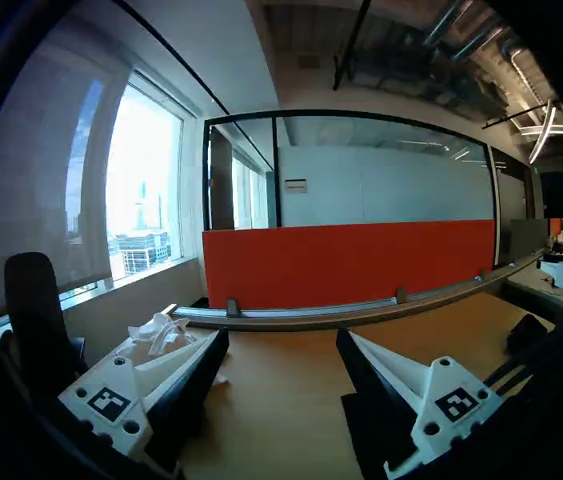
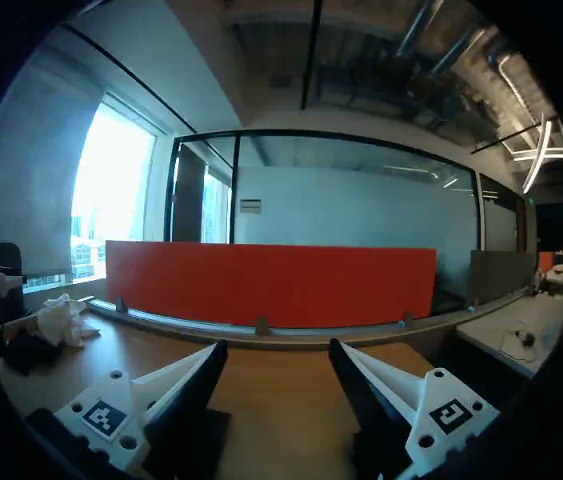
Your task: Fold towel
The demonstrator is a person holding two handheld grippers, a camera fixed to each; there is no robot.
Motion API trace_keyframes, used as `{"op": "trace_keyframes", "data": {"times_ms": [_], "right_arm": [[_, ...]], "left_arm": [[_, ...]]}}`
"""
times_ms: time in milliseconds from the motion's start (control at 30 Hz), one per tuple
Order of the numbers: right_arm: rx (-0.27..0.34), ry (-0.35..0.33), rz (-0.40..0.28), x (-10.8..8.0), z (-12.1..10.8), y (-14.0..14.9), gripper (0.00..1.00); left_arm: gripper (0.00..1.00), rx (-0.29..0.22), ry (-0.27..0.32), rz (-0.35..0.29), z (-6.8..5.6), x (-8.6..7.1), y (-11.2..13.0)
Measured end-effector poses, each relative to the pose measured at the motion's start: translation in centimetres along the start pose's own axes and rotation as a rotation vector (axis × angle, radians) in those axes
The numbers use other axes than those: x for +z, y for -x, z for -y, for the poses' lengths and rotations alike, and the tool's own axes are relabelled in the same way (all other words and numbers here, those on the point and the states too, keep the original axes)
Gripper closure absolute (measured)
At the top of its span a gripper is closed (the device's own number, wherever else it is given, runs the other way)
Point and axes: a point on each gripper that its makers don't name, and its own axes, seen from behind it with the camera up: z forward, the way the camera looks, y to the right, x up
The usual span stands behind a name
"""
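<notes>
A crumpled white towel (image 1: 156, 334) lies on the wooden desk (image 1: 289, 392) at the far left, just past my left gripper's left finger. My left gripper (image 1: 281, 340) is open above the desk with nothing between its fingers. In the right gripper view the same white towel (image 2: 61, 318) sits far to the left on the desk (image 2: 281, 400), next to a dark object. My right gripper (image 2: 277, 350) is also open and empty, well to the right of the towel.
An orange divider panel (image 1: 345, 262) on a metal rail (image 1: 305, 309) bounds the desk's far edge. A black chair (image 1: 33, 320) stands by the window at the left. A dark object (image 1: 525, 332) lies at the desk's right side. Another desk (image 2: 513, 328) stands to the right.
</notes>
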Motion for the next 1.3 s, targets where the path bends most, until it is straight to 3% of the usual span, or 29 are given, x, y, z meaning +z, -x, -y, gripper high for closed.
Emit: {"op": "trace_keyframes", "data": {"times_ms": [200, 500, 700, 1067, 1300], "right_arm": [[0.004, 0.007, -0.009, 0.2, -0.3, -3.1, 0.02], [-0.017, -0.026, 0.015, 0.4, 0.0, -4.2, 0.02], [-0.065, -0.098, 0.047, 0.6, 1.3, -4.1, 0.02], [-0.127, -0.319, 0.145, 0.1, 6.2, -2.7, 0.02], [-0.166, -0.413, 0.208, -0.5, 8.1, -1.2, 0.02]], "left_arm": [[0.0, 0.023, 0.025, 0.002, -0.4, 0.0, -2.4], [0.0, 0.031, 0.067, 0.042, -0.6, 0.5, -3.2], [0.0, 0.049, 0.122, 0.079, -1.5, 0.6, -3.0], [0.0, 0.072, 0.315, 0.176, -5.4, 0.1, -1.4], [0.0, 0.106, 0.388, 0.214, -7.0, -0.3, 0.3]]}}
